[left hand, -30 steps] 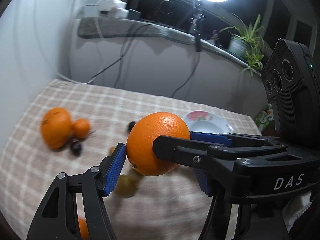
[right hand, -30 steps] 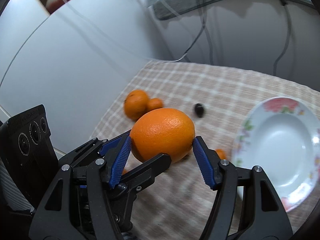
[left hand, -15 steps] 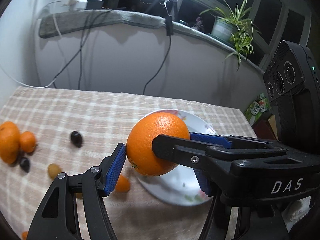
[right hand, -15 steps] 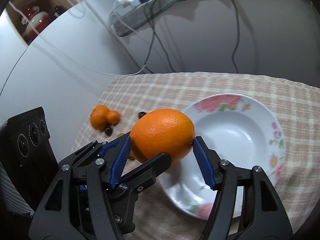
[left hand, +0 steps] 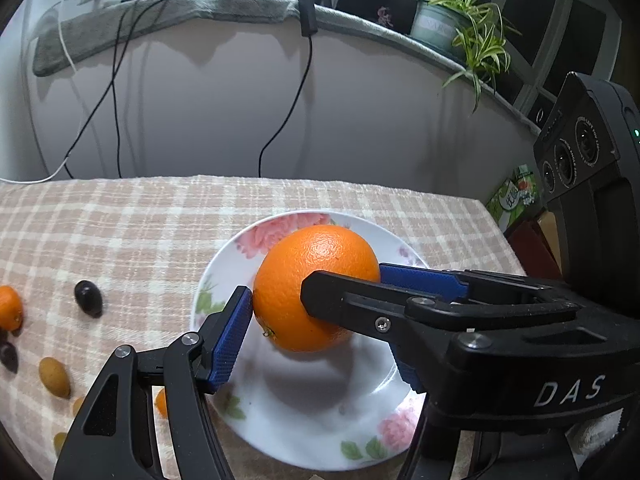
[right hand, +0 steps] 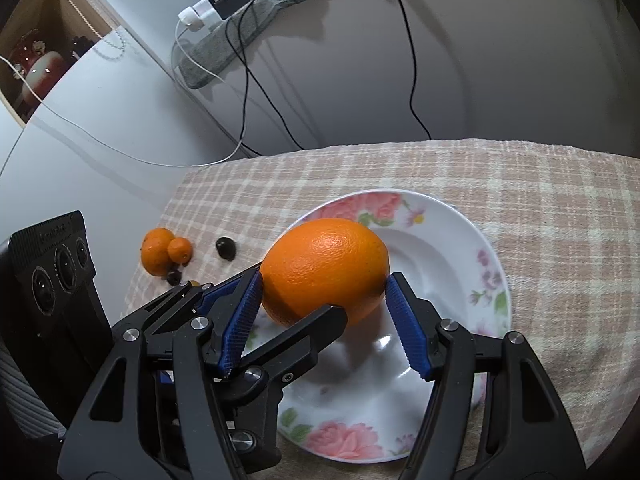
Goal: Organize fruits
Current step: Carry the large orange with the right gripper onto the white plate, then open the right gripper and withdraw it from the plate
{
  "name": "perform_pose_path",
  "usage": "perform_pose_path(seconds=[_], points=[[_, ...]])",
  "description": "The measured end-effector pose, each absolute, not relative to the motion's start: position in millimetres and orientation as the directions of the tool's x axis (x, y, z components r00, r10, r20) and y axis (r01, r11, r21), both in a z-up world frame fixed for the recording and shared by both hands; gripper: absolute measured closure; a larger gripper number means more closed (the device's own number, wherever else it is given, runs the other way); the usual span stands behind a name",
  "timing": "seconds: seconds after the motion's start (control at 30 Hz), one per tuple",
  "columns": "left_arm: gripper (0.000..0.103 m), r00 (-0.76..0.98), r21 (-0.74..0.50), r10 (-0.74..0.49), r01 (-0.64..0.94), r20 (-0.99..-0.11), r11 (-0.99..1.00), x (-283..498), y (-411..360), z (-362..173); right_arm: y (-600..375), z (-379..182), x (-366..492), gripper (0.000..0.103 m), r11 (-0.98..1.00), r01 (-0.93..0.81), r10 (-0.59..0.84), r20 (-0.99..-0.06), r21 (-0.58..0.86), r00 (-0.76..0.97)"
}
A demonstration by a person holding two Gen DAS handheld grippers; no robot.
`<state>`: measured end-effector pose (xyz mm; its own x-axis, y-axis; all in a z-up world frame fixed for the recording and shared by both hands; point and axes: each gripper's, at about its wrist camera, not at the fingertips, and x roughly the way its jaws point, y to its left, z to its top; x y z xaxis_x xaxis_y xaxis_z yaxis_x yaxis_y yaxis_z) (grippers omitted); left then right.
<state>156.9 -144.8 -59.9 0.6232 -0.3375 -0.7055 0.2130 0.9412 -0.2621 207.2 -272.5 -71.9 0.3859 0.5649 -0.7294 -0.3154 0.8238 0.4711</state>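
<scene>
A large orange [left hand: 316,286] [right hand: 326,268] is held between both grippers over a white floral plate [left hand: 320,416] [right hand: 452,236]. My left gripper [left hand: 316,312] is shut on it, and my right gripper [right hand: 324,304] is shut on it from the other side. The right gripper's black body [left hand: 480,320] crosses the left wrist view; the left gripper's finger [right hand: 296,340] crosses the right wrist view. I cannot tell if the orange touches the plate.
On the checked cloth [left hand: 120,220] left of the plate lie two smaller oranges [right hand: 160,250], dark grapes [left hand: 88,298] [right hand: 226,247], and small yellow-green fruits [left hand: 54,376]. A wall with hanging cables stands behind. The table's right edge is near a potted plant [left hand: 460,24].
Both grippers carried the large orange to the right, from above the loose fruits to above the plate. The grip on it has not changed.
</scene>
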Motion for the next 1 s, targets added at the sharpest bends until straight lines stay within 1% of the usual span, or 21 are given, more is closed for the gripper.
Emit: perform_pose_path(seconds=[0.27,0.47,0.77,0.9,1.0], points=[[0.038,0.604,-0.237,-0.330,0.231,-0.725,0.944,158.2,-147.1,-62.9,-274.7,-74.1,206.9,0.036,0.826,-0.310,0.562,-0.727,0.470,0.395],[0.038,0.634,-0.196,-0.296,0.225,-0.714,0.954,146.9,-140.7,-57.1,-274.1,-56.6,198.5,0.032,0.858,-0.324,0.511,-0.727,0.398,0.459],[0.038,0.688,-0.126,-0.239,0.211,-0.685,0.969,121.3,-127.5,-41.1,-267.3,-35.5,174.8,0.031,0.889,-0.329,0.455,-0.708,0.320,0.540],[0.038,0.703,-0.118,-0.232,0.208,-0.672,0.971,109.5,-119.2,-36.9,-257.5,-26.1,161.8,0.031,0.901,-0.347,0.423,-0.706,0.261,0.568],[0.038,0.711,-0.118,-0.228,0.202,-0.665,0.972,102.0,-112.3,-33.4,-253.6,-21.3,154.1,0.031,0.906,-0.349,0.412,-0.696,0.242,0.588]])
